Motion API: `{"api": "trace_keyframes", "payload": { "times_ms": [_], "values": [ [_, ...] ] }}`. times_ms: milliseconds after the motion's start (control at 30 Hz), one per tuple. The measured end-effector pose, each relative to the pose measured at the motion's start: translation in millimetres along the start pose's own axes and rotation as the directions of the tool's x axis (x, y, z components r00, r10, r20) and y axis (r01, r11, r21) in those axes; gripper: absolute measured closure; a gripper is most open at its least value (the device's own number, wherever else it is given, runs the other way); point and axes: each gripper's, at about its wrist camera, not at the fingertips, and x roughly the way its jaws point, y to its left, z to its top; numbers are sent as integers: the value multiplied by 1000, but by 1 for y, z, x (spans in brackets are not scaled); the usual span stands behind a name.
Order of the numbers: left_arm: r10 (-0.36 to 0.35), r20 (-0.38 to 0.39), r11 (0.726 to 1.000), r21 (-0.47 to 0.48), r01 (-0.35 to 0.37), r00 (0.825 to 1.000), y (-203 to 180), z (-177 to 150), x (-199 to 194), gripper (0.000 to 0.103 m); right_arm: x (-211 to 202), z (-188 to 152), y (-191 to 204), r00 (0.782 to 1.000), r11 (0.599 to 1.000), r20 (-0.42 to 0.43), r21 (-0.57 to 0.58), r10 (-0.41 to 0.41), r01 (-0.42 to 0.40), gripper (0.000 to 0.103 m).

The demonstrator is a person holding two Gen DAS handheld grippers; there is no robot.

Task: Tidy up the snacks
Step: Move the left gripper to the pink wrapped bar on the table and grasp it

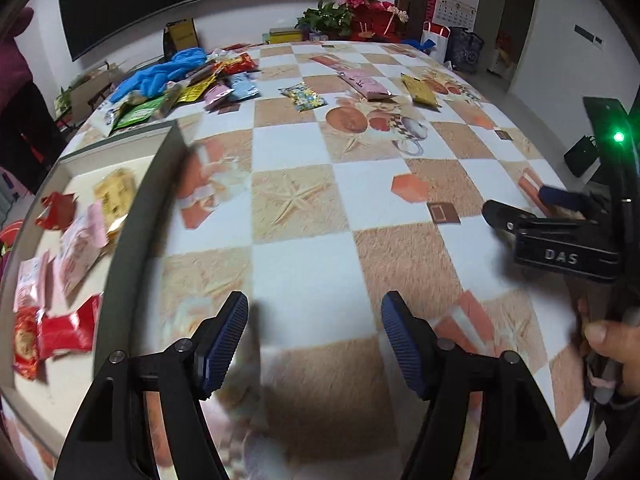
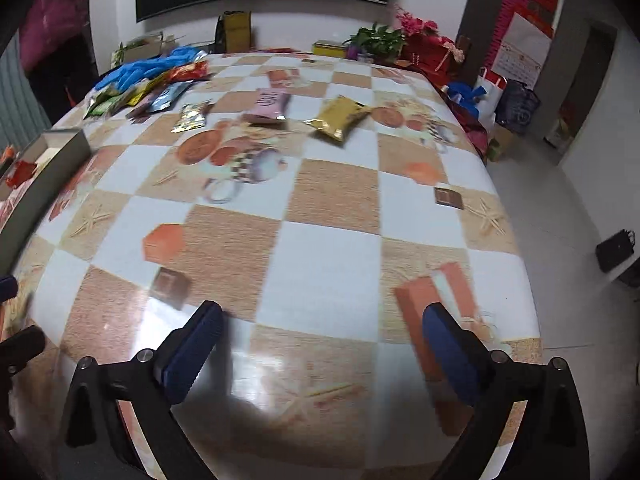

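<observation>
Both the left gripper [image 1: 314,334] and the right gripper [image 2: 322,346] are seen spread wide, with nothing between the blue pads. The grey-walled shallow tray [image 1: 132,216] of red and pink snack packets [image 1: 66,330] is placed at the left edge of the checkered tablecloth [image 1: 320,184]. A gold foil packet [image 2: 338,117], a pink packet [image 2: 269,108] and a pile of mixed packets [image 1: 192,88] are left far ahead near the far edge. "DAS" is read on the right gripper's body.

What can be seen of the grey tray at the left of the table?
The grey tray is a shallow open box with a low grey wall and a pale floor, sitting flat at the table's left edge. Only part of it shows in either view. Inside lie several snack packets: red ones, pink ones and a yellowish one, loosely spread, some overlapping. Its material cannot be told. Neither gripper touches it; the left gripper hangs open just beside its wall.
</observation>
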Motion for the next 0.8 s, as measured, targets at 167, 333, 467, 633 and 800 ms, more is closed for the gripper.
{"api": "trace_keyframes", "payload": {
  "times_ms": [167, 333, 467, 633, 800],
  "values": [
    [9, 6, 1000, -23, -9, 1000, 8, 19, 21, 25, 8, 3, -14, 1000, 996, -9, 89, 22, -22, 1],
    [9, 44, 1000, -17, -8, 999, 13, 22, 26, 17, 8, -1, -17, 1000, 995, -6, 91, 27, -26, 1],
    [-4, 51, 1000, -7, 4, 999, 13, 21, 28, 12, 8, -1, -17, 1000, 995, -6, 92, 27, -26, 1],
    [1, 49, 1000, -2, -1, 999, 10, 20, 29, 9, 7, -1, -17, 1000, 995, -6, 92, 27, -26, 1],
    [3, 49, 1000, -1, -3, 999, 10, 20, 28, 8, 8, -1, -17, 1000, 995, -6, 92, 27, -26, 1]
  ]
}}
